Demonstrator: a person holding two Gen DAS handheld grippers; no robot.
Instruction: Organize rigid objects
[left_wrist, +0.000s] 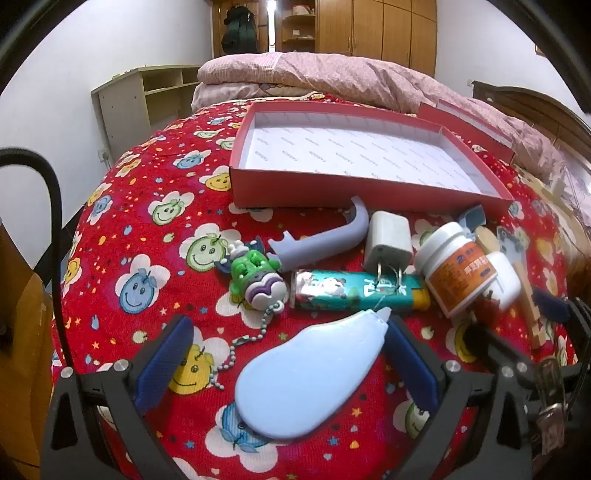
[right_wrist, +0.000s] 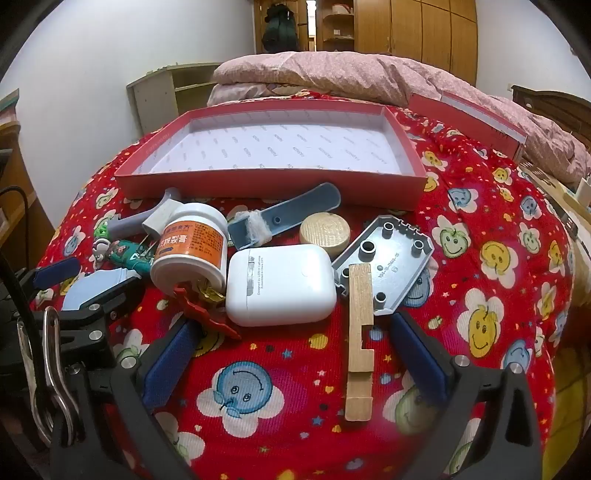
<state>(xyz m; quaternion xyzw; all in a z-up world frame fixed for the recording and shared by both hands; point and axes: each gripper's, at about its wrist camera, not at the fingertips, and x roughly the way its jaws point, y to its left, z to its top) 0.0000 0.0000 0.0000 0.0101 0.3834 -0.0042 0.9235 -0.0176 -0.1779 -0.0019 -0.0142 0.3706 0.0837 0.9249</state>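
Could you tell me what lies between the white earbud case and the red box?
In the right wrist view, a round wooden disc and a blue-grey plastic scoop lie between the white earbud case and the red box.

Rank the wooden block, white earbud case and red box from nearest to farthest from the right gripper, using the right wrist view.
1. wooden block, between the right gripper fingers.
2. white earbud case, just ahead, left of centre.
3. red box, farthest, behind the clutter.
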